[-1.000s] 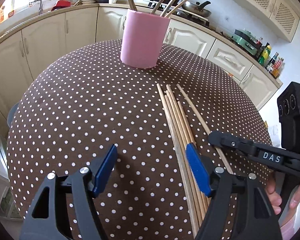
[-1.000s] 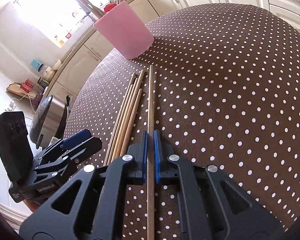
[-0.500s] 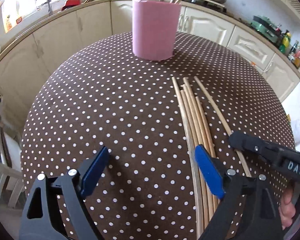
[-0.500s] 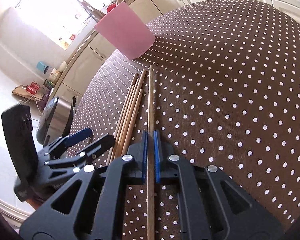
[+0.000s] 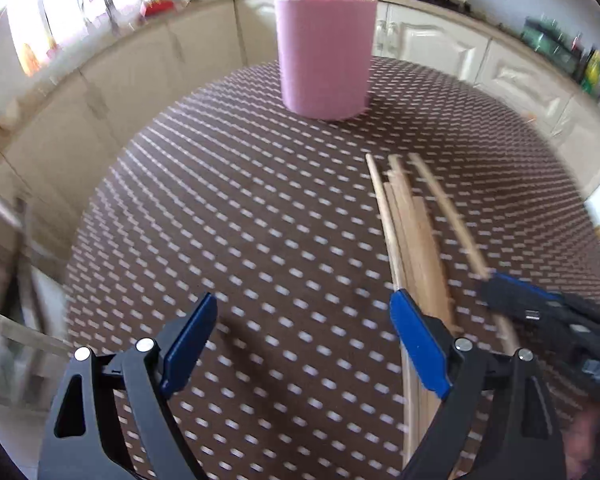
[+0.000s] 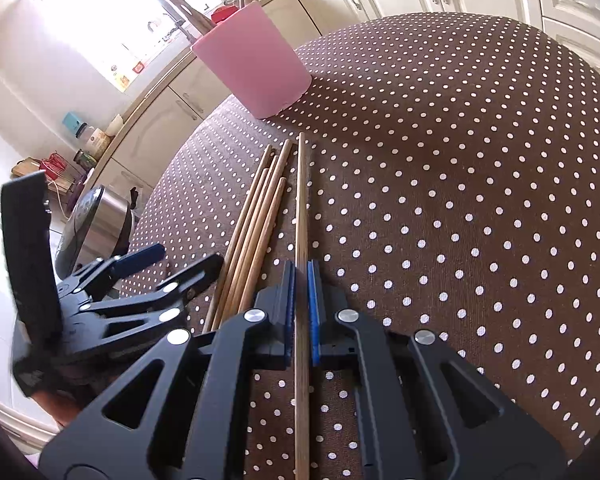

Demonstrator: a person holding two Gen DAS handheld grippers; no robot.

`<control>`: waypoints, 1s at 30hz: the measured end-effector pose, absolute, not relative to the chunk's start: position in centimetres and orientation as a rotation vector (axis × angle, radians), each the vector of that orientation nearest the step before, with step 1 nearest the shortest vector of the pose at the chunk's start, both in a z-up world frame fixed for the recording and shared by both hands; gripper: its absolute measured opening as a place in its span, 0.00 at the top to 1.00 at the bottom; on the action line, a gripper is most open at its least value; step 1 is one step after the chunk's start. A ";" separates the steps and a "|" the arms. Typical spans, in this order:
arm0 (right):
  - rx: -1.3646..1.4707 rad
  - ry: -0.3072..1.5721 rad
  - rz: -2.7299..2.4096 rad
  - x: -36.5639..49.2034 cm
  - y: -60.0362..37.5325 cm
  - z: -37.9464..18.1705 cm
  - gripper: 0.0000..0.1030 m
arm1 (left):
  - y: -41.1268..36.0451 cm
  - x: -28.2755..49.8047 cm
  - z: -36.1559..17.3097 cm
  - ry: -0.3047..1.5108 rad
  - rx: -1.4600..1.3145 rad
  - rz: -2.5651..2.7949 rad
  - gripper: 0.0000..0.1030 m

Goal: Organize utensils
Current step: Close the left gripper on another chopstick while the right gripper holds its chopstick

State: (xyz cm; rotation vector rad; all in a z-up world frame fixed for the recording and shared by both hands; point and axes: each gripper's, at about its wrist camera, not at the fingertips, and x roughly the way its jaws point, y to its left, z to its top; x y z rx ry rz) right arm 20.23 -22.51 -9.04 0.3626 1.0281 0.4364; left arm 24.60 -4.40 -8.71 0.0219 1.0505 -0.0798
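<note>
Motion blur smears the left wrist view, yet it alone shows the left gripper (image 5: pixel 303 344) with fingers spread wide above the dotted tablecloth (image 5: pixel 236 216), holding nothing. Only the right wrist view shows the right gripper (image 6: pixel 301 280) clamped on a single chopstick (image 6: pixel 301 208), which runs straight between its blue pads (image 6: pixel 313 312) toward the pink cup (image 6: pixel 252 68). The loose chopsticks (image 6: pixel 252 232) lie on the cloth just left of that gripper; in the left view they pass under the left gripper's right finger (image 5: pixel 420 344).
</note>
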 end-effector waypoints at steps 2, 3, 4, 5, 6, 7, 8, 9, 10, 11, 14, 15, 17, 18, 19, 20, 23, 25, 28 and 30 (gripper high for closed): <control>0.354 1.029 0.433 20.2 -22.2 -9.0 0.93 | -4.3 24.3 -8.4 1.040 0.009 -0.104 0.15; 0.347 1.029 0.431 20.2 -22.0 -9.0 0.93 | -4.4 24.1 -8.2 1.030 0.013 -0.101 0.15; 0.341 1.028 0.431 20.2 -21.9 -9.0 0.93 | -4.3 23.9 -8.1 1.021 0.011 -0.099 0.15; 0.338 1.027 0.431 20.2 -21.8 -9.0 0.93 | -4.3 23.9 -8.0 1.018 0.005 -0.103 0.15; 0.336 1.026 0.430 20.2 -21.6 -9.0 0.93 | -4.5 23.9 -7.7 1.017 -0.009 -0.122 0.15; 0.337 1.025 0.428 20.2 -21.5 -9.0 0.93 | -4.3 23.3 -7.6 1.016 -0.018 -0.138 0.15; 0.337 1.024 0.426 20.1 -21.4 -9.1 0.93 | -4.5 23.3 -7.5 1.014 -0.017 -0.148 0.15; 0.333 1.023 0.424 20.1 -21.3 -9.1 0.93 | -4.8 23.4 -7.5 1.009 -0.001 -0.144 0.15; 0.327 1.022 0.420 20.1 -21.1 -9.1 0.93 | -4.8 23.4 -7.5 1.007 0.011 -0.136 0.15; 0.324 1.022 0.417 20.0 -21.1 -9.1 0.93 | -4.8 23.6 -7.6 1.009 0.019 -0.123 0.15; 0.309 1.022 0.402 20.0 -20.5 -9.1 0.93 | -4.6 24.2 -8.6 1.040 0.011 -0.103 0.15; 0.301 1.022 0.396 20.0 -20.3 -9.1 0.93 | -4.4 24.2 -8.6 1.034 0.001 -0.108 0.15; 0.293 1.024 0.386 20.0 -20.0 -9.1 0.93 | -4.3 24.5 -8.6 1.038 0.007 -0.109 0.15; 0.284 1.025 0.380 20.1 -19.7 -9.1 0.93 | -4.3 24.5 -8.5 1.041 0.011 -0.109 0.15; 0.281 1.025 0.377 20.1 -19.6 -9.0 0.93 | -4.4 24.7 -8.6 1.044 0.020 -0.107 0.15; 0.278 1.026 0.373 20.1 -19.4 -9.0 0.93 | -4.7 24.9 -8.7 1.045 0.030 -0.107 0.15; 0.267 1.021 0.365 20.0 -18.8 -9.0 0.93 | -5.9 25.6 -8.5 1.053 0.048 -0.129 0.15; 0.264 1.019 0.363 20.0 -18.5 -9.1 0.93 | -6.2 25.6 -8.4 1.048 0.055 -0.117 0.15; 0.255 1.023 0.360 20.0 -18.4 -9.1 0.93 | -5.2 26.2 -9.1 1.066 0.024 -0.100 0.15; 0.243 1.023 0.358 20.0 -18.1 -9.2 0.93 | -4.8 26.3 -9.2 1.074 0.015 -0.104 0.15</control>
